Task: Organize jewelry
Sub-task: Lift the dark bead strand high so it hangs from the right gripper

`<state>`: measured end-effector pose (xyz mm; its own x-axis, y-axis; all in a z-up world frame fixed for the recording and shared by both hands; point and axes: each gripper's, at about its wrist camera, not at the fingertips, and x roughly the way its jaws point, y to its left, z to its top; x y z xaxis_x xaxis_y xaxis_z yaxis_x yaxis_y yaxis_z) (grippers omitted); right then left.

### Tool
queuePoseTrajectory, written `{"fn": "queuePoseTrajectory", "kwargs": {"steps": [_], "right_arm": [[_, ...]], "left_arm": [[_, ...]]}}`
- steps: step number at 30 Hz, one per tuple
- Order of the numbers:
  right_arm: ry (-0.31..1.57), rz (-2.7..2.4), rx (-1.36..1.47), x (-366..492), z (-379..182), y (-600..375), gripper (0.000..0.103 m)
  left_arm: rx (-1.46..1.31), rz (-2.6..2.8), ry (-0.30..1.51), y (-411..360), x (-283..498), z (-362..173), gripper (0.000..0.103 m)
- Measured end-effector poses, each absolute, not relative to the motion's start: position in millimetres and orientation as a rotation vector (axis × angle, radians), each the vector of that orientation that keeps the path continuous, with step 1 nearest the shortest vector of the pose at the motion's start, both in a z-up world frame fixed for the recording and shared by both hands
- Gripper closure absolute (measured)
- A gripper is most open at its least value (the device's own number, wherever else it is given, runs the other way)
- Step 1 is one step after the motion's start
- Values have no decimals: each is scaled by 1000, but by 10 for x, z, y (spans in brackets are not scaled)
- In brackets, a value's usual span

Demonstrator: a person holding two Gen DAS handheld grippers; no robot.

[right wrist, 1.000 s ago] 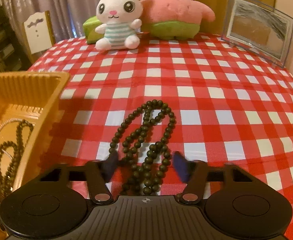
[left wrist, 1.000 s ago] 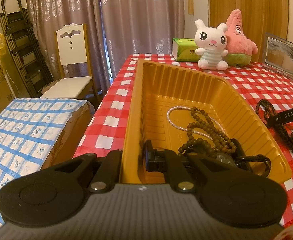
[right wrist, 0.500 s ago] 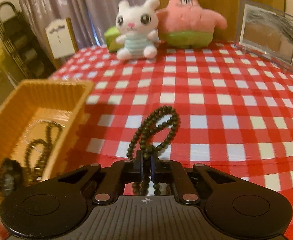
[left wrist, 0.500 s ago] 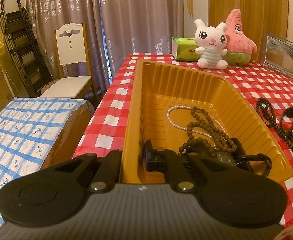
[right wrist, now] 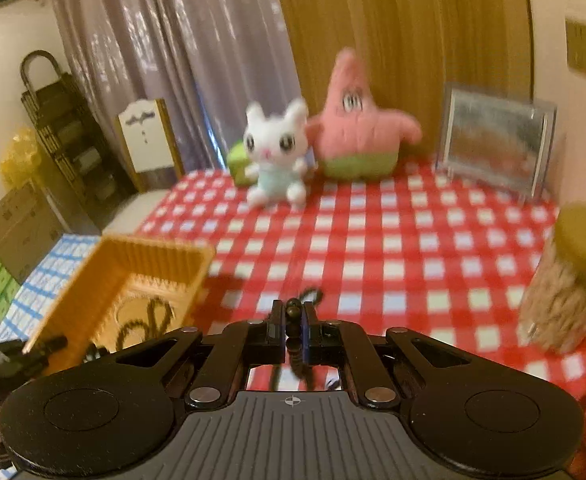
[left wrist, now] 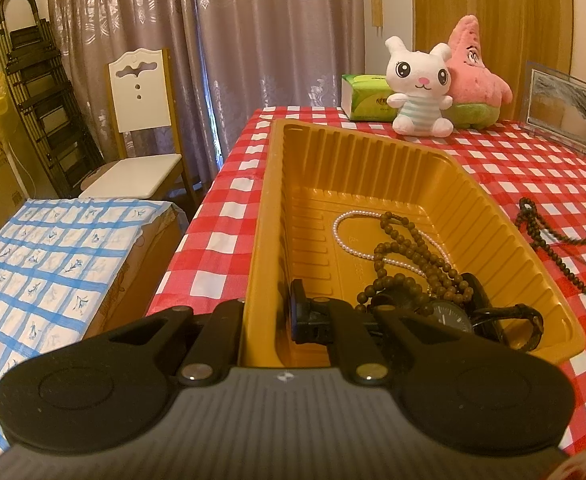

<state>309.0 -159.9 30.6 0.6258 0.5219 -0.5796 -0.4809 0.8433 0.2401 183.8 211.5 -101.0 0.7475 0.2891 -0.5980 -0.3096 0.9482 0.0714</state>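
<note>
Right claw (right wrist: 291,330), now clamped on dark beads (right wrist: 293,312), has lifted them, seemingly clear, beside the tray (right wrist: 161,256); tray next.

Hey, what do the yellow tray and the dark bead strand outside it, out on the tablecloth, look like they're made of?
Yellow tray: looks like thin moulded plastic, glossy; its walls are ribbed and catch highlights.
Dark bead strand: small round beads, dark brown and fairly matt, probably wood, though stone or resin can't be ruled out. It runs off the right edge of the left wrist view, partly blurred.
</note>
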Motion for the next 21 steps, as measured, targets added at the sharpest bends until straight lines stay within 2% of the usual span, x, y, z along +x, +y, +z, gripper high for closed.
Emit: {"fn": "queuePoseTrajectory", "kwargs": {"steps": [12, 21], "right_arm": [[515, 676, -23, 3005, 1409, -1521, 96], [433, 754, -45, 2934, 2011, -1402, 96]], "left_arm": [[-18, 324, 638, 2096, 1829, -997, 98], [-18, 319, 633, 2088, 1817, -974, 99]]}}
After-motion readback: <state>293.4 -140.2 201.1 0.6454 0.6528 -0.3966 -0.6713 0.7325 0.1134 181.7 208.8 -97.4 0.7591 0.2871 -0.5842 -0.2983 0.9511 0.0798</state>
